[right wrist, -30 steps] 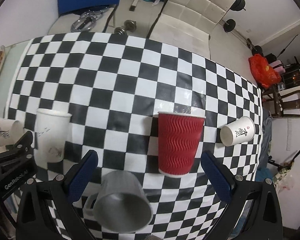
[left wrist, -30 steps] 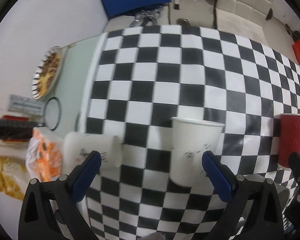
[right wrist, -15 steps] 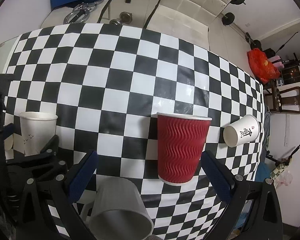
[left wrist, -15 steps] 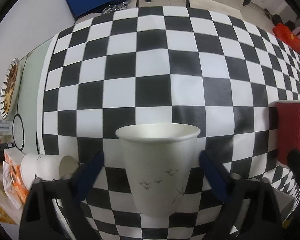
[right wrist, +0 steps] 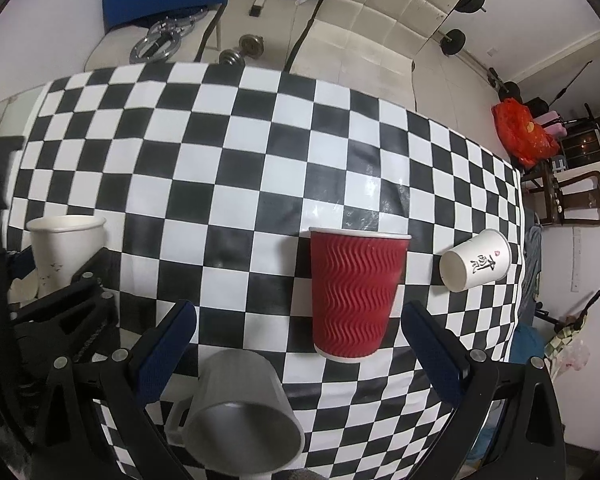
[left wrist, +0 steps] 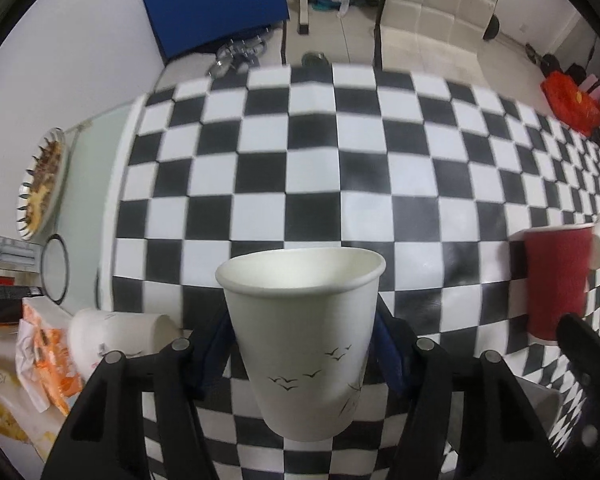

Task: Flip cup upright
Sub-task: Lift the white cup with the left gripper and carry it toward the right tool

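Observation:
A white paper cup with small bird prints (left wrist: 302, 336) stands upright between my left gripper's (left wrist: 302, 354) blue pads, which press its sides; it also shows in the right wrist view (right wrist: 64, 252). My right gripper (right wrist: 298, 354) is open and empty, with an upright red ribbed cup (right wrist: 356, 292) just beyond its fingers and a grey mug (right wrist: 240, 412) lying on its side, mouth toward the camera, between them. A white cup with black lettering (right wrist: 476, 260) lies on its side at the right. Another white cup (left wrist: 120, 336) lies on its side left of my left gripper.
The table has a black and white checkered cloth (right wrist: 236, 152). At its left end are a plate of food (left wrist: 40, 188), an orange snack packet (left wrist: 48, 356) and a black ring (left wrist: 54, 268). Beyond the far edge are a cream chair (right wrist: 376, 24), a blue board (left wrist: 216, 4) and dumbbells (right wrist: 244, 50).
My left gripper has closed in on the bird-print cup; its pads stood wide apart before and now press the cup's sides. My right gripper has stayed open and nearly still.

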